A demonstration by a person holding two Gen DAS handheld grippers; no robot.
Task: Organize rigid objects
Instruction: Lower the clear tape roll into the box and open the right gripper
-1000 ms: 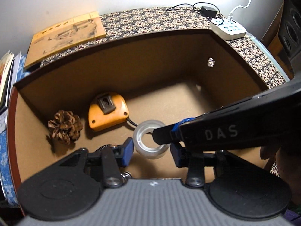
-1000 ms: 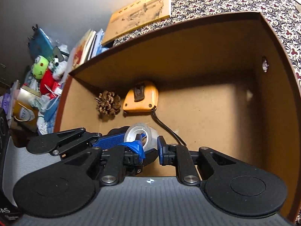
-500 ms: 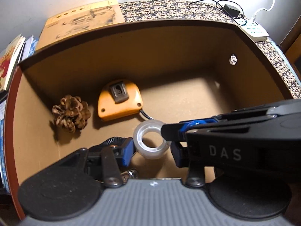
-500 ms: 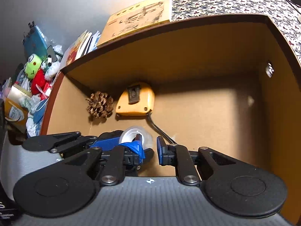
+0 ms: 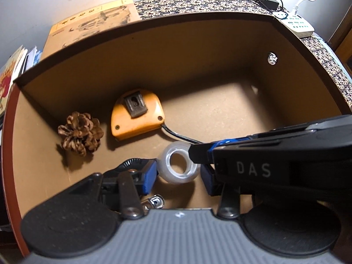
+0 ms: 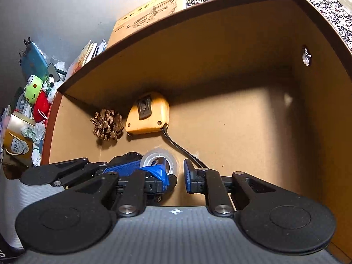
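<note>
You have both grippers down inside the open brown drawer (image 5: 220, 50), which sits against a desk (image 5: 198, 2) covered in a patterned cloth. The roll of clear tape (image 5: 177, 166) lies flat on the drawer floor between the blue pads of your left gripper (image 5: 178, 173); its jaws are parted, the left pad just beside the roll, with a gap on the right side, so the tape is not clenched. Your right gripper (image 6: 176, 176) comes in from the right, its jaws released too, one finger reaching to the tape's rim; from the right wrist view you cannot tell whether it touches. Behind the tape, an orange tape measure (image 5: 136, 114) rests near the back wall, its black strap (image 5: 178, 135) trailing toward the roll. A pine cone (image 5: 80, 133) lies to the left of the tape measure, close but apart. On the desk you have a yellowish booklet (image 5: 92, 22) behind the drawer and a white power strip (image 5: 297, 25) at the far right.
</note>
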